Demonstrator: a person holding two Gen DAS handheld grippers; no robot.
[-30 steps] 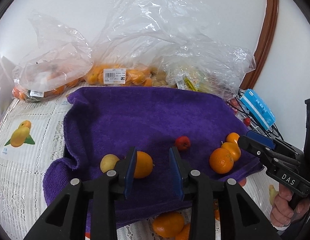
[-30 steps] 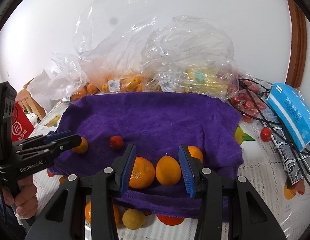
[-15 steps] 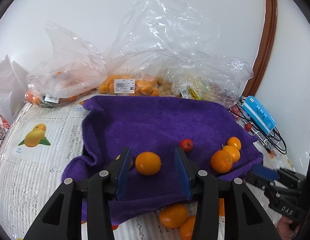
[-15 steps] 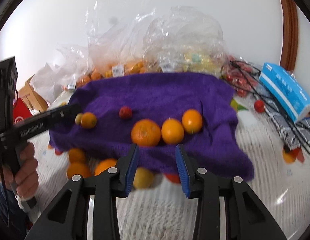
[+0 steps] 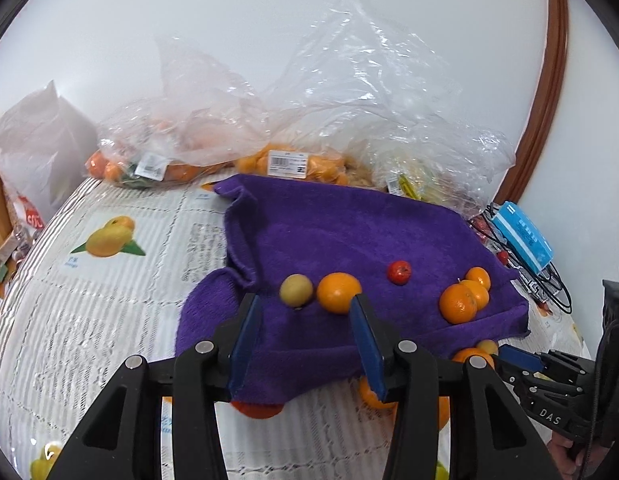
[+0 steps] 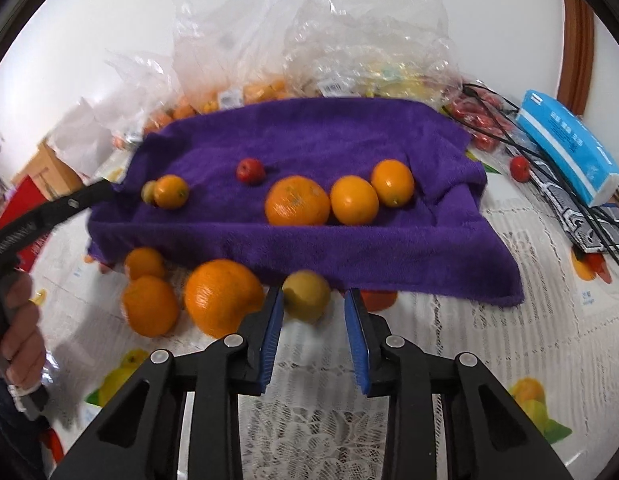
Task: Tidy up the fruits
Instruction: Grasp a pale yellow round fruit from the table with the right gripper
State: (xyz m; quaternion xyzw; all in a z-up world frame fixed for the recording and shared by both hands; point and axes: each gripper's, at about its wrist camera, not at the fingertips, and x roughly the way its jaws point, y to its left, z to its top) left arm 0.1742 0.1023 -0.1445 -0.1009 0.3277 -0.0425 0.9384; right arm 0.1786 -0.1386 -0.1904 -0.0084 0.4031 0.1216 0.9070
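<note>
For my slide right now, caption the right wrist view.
Open right gripper approaches a yellow fruit beside oranges below the purple towel.

Soft, even daylight fills both fisheye views, bright against the white wall, with dark vignetting at the round edges, where straight lines bow. Glare streaks the plastic bags beyond the fingers. In the left view the towel is sharp; fruit casts faint shadows. The right view is motion-blurred: the lemon between its fingers smears, as do the oranges to their left.
</note>
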